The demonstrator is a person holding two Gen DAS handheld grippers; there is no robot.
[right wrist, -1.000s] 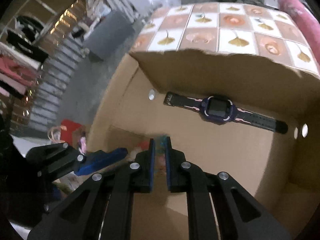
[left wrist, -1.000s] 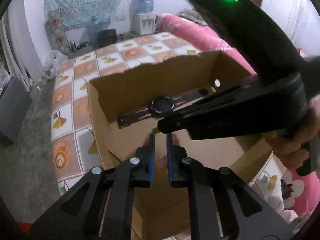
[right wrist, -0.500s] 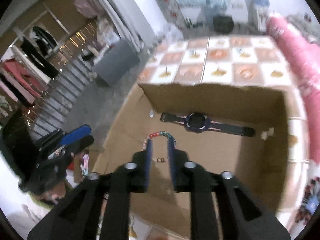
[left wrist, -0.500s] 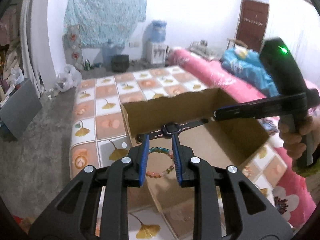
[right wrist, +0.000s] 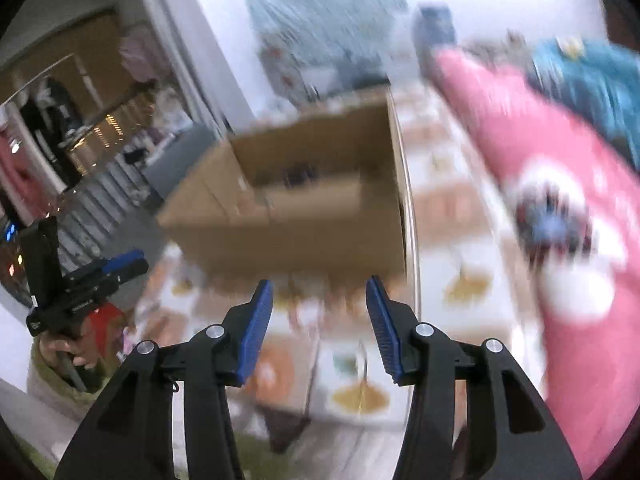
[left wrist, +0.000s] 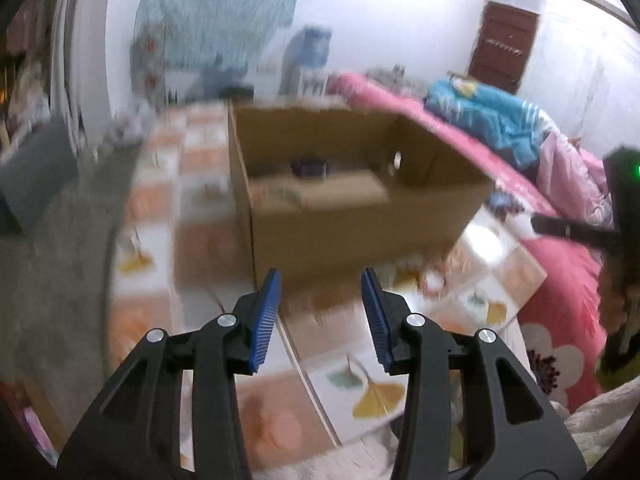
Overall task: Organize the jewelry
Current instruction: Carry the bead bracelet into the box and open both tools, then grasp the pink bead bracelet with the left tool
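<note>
Your left gripper (left wrist: 320,312) stands wide, its blue-padded fingers (left wrist: 264,320) spread with nothing between them. It is held clear of the cardboard box (left wrist: 352,216), on the near side of it, above the tiled cloth (left wrist: 360,392) printed with yellow leaves.

Your right gripper (right wrist: 320,316) is likewise wide and holds nothing. It also sits on the near side of the box (right wrist: 296,236), apart from it. Both views are heavily blurred, so fine detail cannot be confirmed.

The box rests on the tiled cloth with its top open. Inside, toward the far wall, a dark watch (left wrist: 308,167) lies on the floor of the box; the right wrist view shows the same dark shape (right wrist: 298,176) in that place. Nearer than the watch, a faint multicoloured smear (left wrist: 286,196) lies on the box floor, probably a bead bracelet, though the blur prevents certainty.

To the right of the box lies a pink blanket (left wrist: 560,264) with white flowers, and a blue quilt (left wrist: 492,116) beyond it. A brown door (left wrist: 502,46) stands at far right, and a patterned teal hanging (left wrist: 216,12) covers the far wall.

In the left wrist view, your right-hand tool shows at the right edge with a green light (left wrist: 636,169).
</note>
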